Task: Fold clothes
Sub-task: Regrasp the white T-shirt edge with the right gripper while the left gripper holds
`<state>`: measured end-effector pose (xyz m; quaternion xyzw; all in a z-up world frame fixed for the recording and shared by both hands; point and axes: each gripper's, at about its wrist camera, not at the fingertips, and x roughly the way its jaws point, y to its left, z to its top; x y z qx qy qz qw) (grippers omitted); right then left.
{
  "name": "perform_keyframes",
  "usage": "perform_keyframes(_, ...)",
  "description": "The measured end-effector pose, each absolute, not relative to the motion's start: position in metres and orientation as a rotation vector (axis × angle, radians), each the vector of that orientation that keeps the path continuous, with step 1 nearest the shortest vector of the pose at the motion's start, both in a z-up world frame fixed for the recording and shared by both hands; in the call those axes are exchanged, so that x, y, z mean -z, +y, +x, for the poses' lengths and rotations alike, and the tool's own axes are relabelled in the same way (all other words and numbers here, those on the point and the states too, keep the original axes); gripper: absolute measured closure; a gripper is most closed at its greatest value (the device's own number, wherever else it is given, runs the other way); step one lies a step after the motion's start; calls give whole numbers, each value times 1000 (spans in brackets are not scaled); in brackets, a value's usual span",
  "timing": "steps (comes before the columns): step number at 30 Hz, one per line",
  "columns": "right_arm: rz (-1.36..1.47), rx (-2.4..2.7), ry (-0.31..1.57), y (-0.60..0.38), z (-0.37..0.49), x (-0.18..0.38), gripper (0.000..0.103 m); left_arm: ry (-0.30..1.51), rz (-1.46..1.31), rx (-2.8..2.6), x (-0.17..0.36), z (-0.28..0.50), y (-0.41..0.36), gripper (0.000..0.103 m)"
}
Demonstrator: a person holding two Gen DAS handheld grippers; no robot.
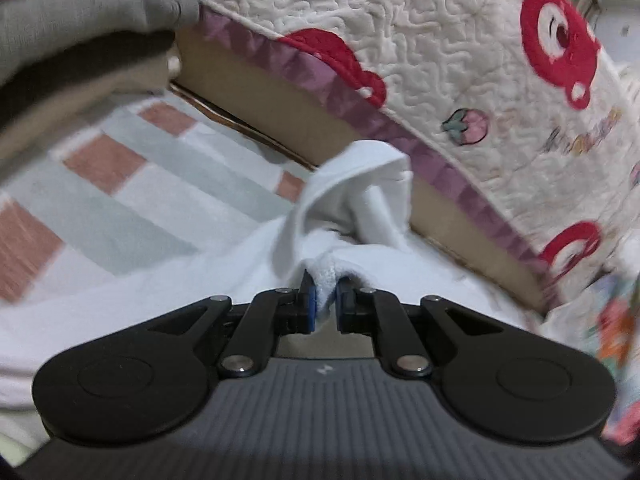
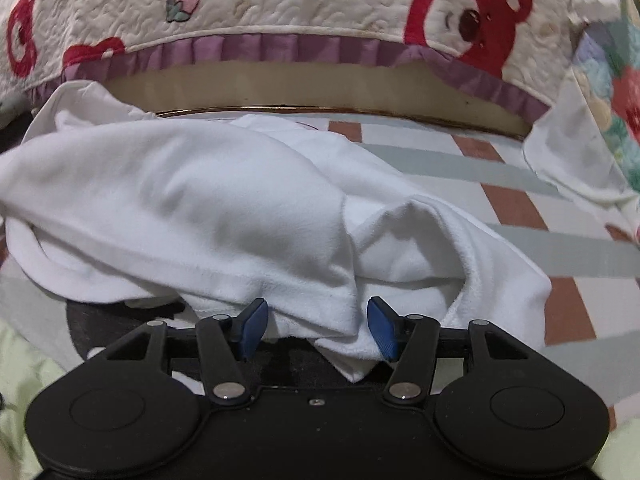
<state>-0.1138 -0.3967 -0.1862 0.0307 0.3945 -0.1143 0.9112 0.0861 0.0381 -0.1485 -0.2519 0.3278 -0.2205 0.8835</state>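
A white garment (image 2: 192,200) lies crumpled on a sheet of grey and rust-red stripes (image 2: 516,208). My right gripper (image 2: 316,320) is open, its blue pads (image 2: 382,324) standing either side of the garment's near hem, which bulges between them. In the left wrist view my left gripper (image 1: 325,298) is shut on a bunched fold of the white garment (image 1: 360,192), which rises in a peak just beyond the fingertips.
A cream quilt (image 2: 320,0) with red bears and a purple ruffle hangs over a tan edge (image 2: 320,92) behind the garment. Folded grey and dark clothes (image 1: 80,40) sit at upper left in the left wrist view. Floral fabric (image 2: 616,100) lies at right.
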Motion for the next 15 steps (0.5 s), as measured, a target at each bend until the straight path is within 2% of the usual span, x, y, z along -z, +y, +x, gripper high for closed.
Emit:
perform_keyframes(2,7,200,832,-390,-113,189,42,681,-584,463,150,88,42,95)
perform_keyframes(6,-44,205,815,-382,-116,190,43,558,-483,478,130,78,39,94)
perform_keyframes(10,-37,250,777,-384,-113,190,46,549,-459,517,127,74,31,94)
perform_keyframes(11,-56,263,746,-382,-114,188,58,547,-453,526,127,73,29,94)
perform_keyframes(12,-87,280,700,-379,-117,184,76,545,-447,536,126,72,27,94)
perform_keyframes(13,-110,294,660,-378,-118,179,84,541,-446,545,126,71,25,94)
perform_keyframes(15,-125,319,605,-378,-120,170,89,531,-454,563,126,69,26,93)
